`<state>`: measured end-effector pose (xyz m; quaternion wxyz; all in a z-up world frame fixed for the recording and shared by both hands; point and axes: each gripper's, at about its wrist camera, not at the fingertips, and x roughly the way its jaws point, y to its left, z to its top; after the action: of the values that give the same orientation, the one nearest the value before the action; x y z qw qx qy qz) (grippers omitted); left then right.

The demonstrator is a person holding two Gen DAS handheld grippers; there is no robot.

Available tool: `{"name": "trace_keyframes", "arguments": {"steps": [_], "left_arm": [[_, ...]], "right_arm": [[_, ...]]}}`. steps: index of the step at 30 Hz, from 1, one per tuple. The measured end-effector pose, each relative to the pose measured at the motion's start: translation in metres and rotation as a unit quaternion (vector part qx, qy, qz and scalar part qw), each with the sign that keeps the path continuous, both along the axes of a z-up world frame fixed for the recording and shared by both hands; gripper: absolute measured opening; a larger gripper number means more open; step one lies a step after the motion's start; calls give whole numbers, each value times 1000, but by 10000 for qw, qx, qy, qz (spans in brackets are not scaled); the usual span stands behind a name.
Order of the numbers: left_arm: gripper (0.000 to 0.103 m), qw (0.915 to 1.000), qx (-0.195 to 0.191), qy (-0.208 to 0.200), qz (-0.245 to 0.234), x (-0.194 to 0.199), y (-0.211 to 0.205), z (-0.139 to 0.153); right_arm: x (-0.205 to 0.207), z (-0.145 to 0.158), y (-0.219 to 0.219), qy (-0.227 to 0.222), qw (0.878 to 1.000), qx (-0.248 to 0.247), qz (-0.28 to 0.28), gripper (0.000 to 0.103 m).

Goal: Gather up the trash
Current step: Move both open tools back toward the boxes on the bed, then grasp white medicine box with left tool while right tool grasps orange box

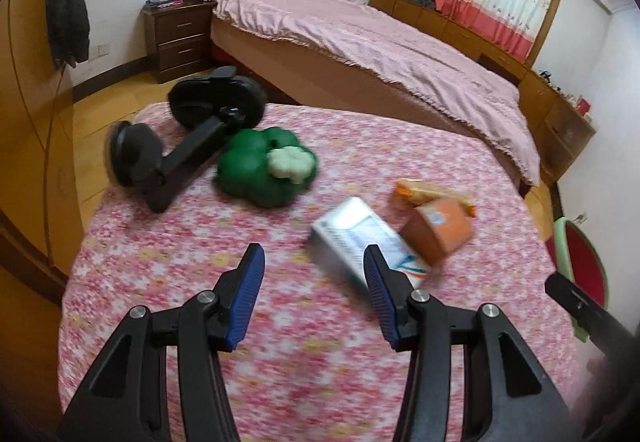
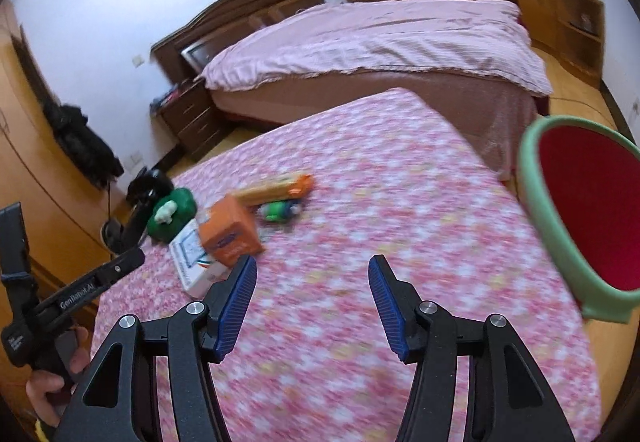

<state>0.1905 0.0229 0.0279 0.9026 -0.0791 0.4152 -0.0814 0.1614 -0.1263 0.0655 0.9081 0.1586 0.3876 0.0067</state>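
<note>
On the pink flowered table (image 1: 200, 262) (image 2: 380, 181) lie a white carton (image 1: 356, 238) (image 2: 192, 258), an orange box (image 1: 438, 236) (image 2: 230, 234), an orange wrapper (image 1: 428, 191) (image 2: 280, 187) and a small green wrapper (image 2: 280, 210). My left gripper (image 1: 314, 262) is open and empty, its right finger just in front of the white carton. My right gripper (image 2: 312, 274) is open and empty above the table, right of the boxes. A bin (image 2: 584, 213) (image 1: 580, 262) with a green rim and red inside stands at the table's right edge.
A green toy with a white top (image 1: 268, 165) (image 2: 172, 215) and a black stand with suction cup (image 1: 180, 137) (image 2: 136, 213) sit at the table's left end. A bed with a pink cover (image 1: 360, 37) (image 2: 380, 37) lies beyond. The left gripper's body (image 2: 72, 298) shows in the right wrist view.
</note>
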Motion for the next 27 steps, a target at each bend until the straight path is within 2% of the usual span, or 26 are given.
{"name": "trace_keyframes", "arguments": {"steps": [4,7,12,16,21,23,24,27], "left_arm": [[52,9999,-9,28,128,4,12,-8],[52,9997,-173,90,134,7,18,-14],[52,9995,-251,62,188,8,24,-20],[52,9992,-308,156,198,10,25,-25],[52,9994,-210,144,245,11,22,-27],[52,9994,-174,135,272,11,20,-28],[52,9994,-140,139,287,11,20,-28],[52,9994,-56,163,315,13,18,-30]], "right_arm": [[27,-5,32,64,9996,-146,235,60],[43,-8,46,86,9991,-270,323,69],[64,-17,68,86,9970,-628,433,69],[78,-28,71,210,9955,-753,533,69],[88,-37,66,279,9956,-602,665,69],[88,-38,64,257,9957,-460,762,61],[87,-38,63,244,9955,-416,810,52],[83,-35,63,166,9953,-412,858,52]]}}
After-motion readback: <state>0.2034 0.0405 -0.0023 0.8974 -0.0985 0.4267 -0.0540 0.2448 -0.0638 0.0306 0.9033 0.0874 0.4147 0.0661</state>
